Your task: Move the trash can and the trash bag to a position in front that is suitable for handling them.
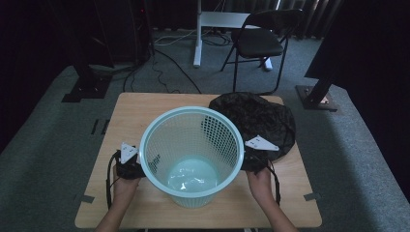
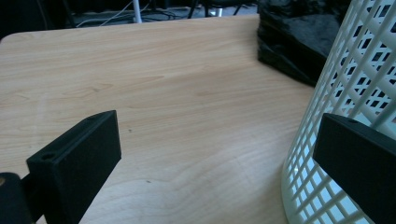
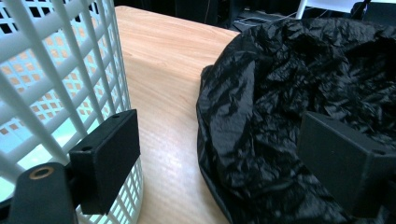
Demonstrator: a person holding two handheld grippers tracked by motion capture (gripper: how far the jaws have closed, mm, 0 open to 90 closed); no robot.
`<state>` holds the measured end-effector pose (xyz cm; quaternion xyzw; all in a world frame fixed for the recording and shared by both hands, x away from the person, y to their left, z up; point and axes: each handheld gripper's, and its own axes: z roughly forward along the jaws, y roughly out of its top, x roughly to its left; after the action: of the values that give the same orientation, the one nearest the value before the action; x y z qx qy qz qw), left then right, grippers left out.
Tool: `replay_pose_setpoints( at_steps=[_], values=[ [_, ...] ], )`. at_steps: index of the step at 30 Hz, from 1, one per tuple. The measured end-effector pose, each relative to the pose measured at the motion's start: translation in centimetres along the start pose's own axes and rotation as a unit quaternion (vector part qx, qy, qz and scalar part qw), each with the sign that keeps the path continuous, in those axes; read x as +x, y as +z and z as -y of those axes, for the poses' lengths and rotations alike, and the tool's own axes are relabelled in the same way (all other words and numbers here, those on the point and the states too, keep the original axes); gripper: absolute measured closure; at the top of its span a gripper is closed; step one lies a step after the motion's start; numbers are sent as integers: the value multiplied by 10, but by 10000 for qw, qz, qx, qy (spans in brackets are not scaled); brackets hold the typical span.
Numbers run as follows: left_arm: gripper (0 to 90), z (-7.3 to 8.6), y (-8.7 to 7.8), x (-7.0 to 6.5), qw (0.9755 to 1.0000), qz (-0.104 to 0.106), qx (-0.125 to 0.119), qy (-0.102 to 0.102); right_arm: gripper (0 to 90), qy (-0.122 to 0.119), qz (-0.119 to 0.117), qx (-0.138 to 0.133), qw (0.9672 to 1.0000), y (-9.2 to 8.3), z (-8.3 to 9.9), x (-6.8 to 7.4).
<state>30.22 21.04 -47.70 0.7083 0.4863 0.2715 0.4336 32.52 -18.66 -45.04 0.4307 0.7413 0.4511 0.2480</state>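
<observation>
A pale mint lattice basket (image 1: 191,145) stands upright in the middle of the wooden table (image 1: 135,111). Behind it to the right lies a crumpled black plastic bag (image 1: 261,118). My left gripper (image 1: 131,163) sits against the basket's left side and my right gripper (image 1: 252,157) against its right side, each held by a hand. In the left gripper view the left gripper (image 2: 219,140) is open, its right jaw up against the basket wall (image 2: 345,84). In the right gripper view the right gripper (image 3: 219,140) is open between the basket (image 3: 56,70) and the bag (image 3: 299,79).
A folding chair (image 1: 258,41) and a white stand leg (image 1: 198,34) are on the carpet beyond the table, with cables on the floor. Dark stand bases flank the table at the far left and right. Bare wood lies left of the basket (image 2: 154,79).
</observation>
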Motion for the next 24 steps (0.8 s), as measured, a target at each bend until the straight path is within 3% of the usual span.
replay_pose_setpoints(
  at_steps=[9, 18, 24],
  values=[
    [12, 4, -5, -18, 9999, 135, -17, 61, 128, 80, 29, -69, 9999, -23, 14, -4],
    [12, 3, -6, -37, 9993, 221, 23, 294, 124, 215, 98, -148, 9996, -42, 27, -13],
    [12, 2, -7, -46, 9989, 289, 58, 362, 124, 168, 146, -137, 9997, -52, 31, -16]
  ],
)
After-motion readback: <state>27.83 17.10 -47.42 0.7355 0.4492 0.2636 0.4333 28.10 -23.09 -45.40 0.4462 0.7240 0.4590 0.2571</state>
